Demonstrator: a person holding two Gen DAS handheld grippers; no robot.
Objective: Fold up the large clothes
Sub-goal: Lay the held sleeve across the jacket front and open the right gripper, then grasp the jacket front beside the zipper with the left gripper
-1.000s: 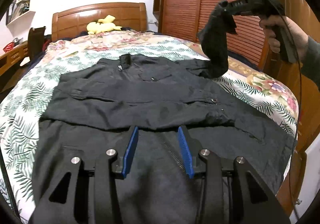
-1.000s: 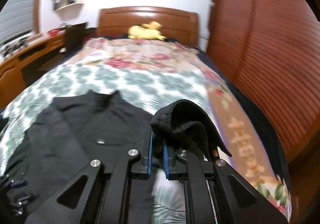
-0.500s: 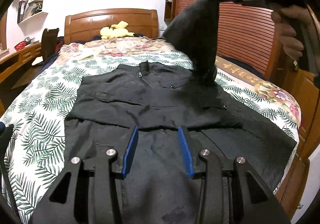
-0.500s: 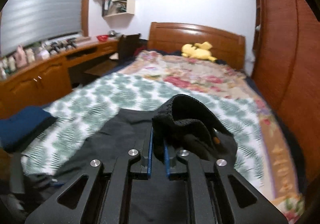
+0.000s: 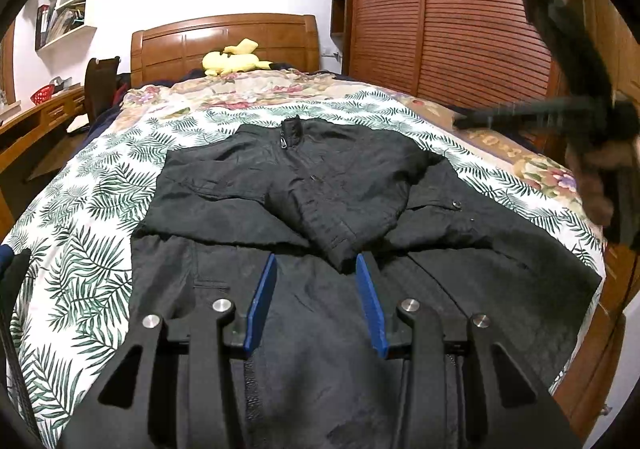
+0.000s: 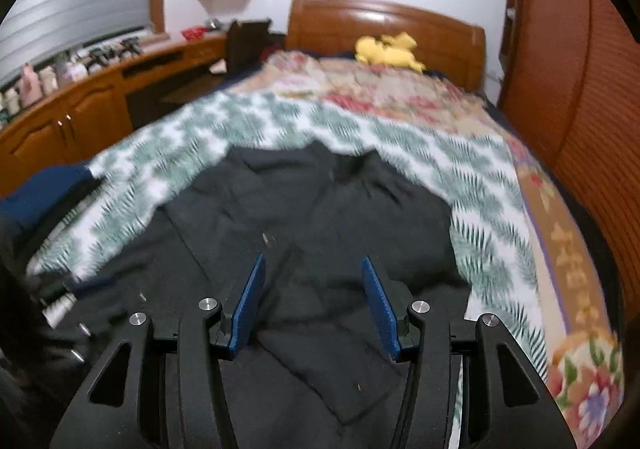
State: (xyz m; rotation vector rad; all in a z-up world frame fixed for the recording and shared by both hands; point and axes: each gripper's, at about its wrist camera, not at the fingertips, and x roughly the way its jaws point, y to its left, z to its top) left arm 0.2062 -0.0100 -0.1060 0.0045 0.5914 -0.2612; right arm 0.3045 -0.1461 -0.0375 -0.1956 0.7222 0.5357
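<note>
The black jacket [image 5: 328, 209] lies spread, front up and collar toward the headboard, on the leaf-print bedspread [image 5: 92, 217] of the bed. Both sleeves are already brought in over the chest: one lies straight across from the left side of the left wrist view, and the other sleeve [image 5: 344, 205] now rests diagonally over the zip, its cuff pointing toward the hem. The lower body of the jacket is still flat and unfolded, with the zip running down toward the camera.

The right gripper [image 6: 316, 301] has just been opening; its blue pads stand apart with only the flat cloth below them and nothing clamped. In the left wrist view it shows as a dark blur at the right edge, held by a hand [image 5: 600, 177] clear of the jacket. The left gripper [image 5: 316, 301] hovers over the hem end with its pads apart and empty, the sleeve cuff lying just beyond its fingertips.

By my reading, the sleeve stage is done and the folds of the body remain: probably bringing the hem up toward the collar, perhaps after narrowing the sides. The diagonal sleeve looks loose and could slip out when the hem is lifted.

Beyond the jacket lie a floral quilt [image 5: 256, 89], a yellow plush toy [image 5: 234, 59] by the wooden headboard [image 5: 224, 41], and a slatted wardrobe [image 5: 452, 17] alongside.
</note>
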